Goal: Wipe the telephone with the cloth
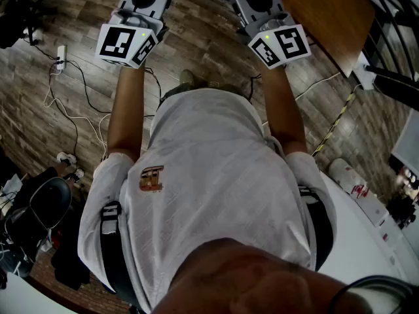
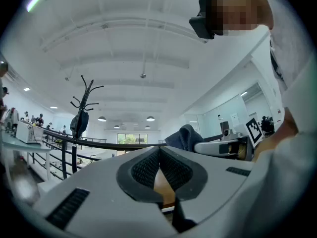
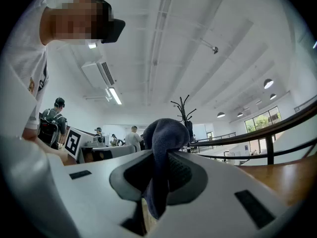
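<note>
Both arms are stretched out straight, the left gripper point(image 2: 159, 157) at the upper left of the head view and the right gripper point(image 3: 163, 162) at the upper right: two grippers, both pointing up to the ceiling. The left jaws are pressed together with nothing between them. The right jaws are closed on the one dark blue cloth point(image 3: 166, 135), which stands up in the middle of the right gripper view.

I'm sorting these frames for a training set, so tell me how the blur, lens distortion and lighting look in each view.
Head view: the wooden floor bows outward; a blurred dark shape fills the bottom edge. Left gripper view: black corners, railing curved, ceiling bright and even. Right gripper view: the cloth in the right gripper is sharp; the ceiling lamp is blown white.
</note>
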Demonstrator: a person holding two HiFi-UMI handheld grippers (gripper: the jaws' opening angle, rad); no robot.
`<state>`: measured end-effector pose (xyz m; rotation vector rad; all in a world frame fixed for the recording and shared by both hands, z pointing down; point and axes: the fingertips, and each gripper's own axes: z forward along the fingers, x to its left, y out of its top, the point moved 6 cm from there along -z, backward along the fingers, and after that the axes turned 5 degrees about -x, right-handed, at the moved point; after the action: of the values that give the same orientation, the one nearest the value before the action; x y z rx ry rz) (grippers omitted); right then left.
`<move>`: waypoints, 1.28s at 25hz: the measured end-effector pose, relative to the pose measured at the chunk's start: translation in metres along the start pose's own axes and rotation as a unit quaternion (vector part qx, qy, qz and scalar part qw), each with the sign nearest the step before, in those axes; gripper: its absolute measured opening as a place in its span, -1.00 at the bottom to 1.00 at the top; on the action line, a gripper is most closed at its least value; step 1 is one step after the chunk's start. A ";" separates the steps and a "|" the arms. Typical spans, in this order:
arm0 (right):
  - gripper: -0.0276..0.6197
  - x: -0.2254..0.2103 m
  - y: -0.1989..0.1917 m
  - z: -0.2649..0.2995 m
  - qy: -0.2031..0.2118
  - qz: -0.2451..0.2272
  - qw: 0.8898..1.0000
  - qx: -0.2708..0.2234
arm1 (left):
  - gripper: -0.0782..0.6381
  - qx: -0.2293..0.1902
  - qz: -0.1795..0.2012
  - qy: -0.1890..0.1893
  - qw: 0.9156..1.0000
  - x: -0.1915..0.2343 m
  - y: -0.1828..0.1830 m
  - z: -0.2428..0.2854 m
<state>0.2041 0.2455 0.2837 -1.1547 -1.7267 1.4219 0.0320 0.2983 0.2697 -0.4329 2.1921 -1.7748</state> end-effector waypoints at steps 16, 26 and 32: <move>-0.69 0.005 -0.008 0.012 -0.013 0.006 1.000 0.009 | -0.73 -0.003 -0.004 -0.011 1.000 0.016 -0.004 -0.004; -0.69 0.008 -0.028 0.071 -0.025 0.000 1.000 0.017 | -0.73 -0.008 -0.002 -0.022 1.000 0.086 -0.012 -0.008; -0.69 0.008 -0.033 0.082 -0.036 -0.002 0.999 0.018 | -0.73 -0.006 0.001 -0.033 0.999 0.102 -0.013 -0.008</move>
<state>0.1211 0.2159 0.2959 -1.0929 -1.7452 1.5036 -0.0635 0.2613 0.2803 -0.4843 2.1598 -1.7214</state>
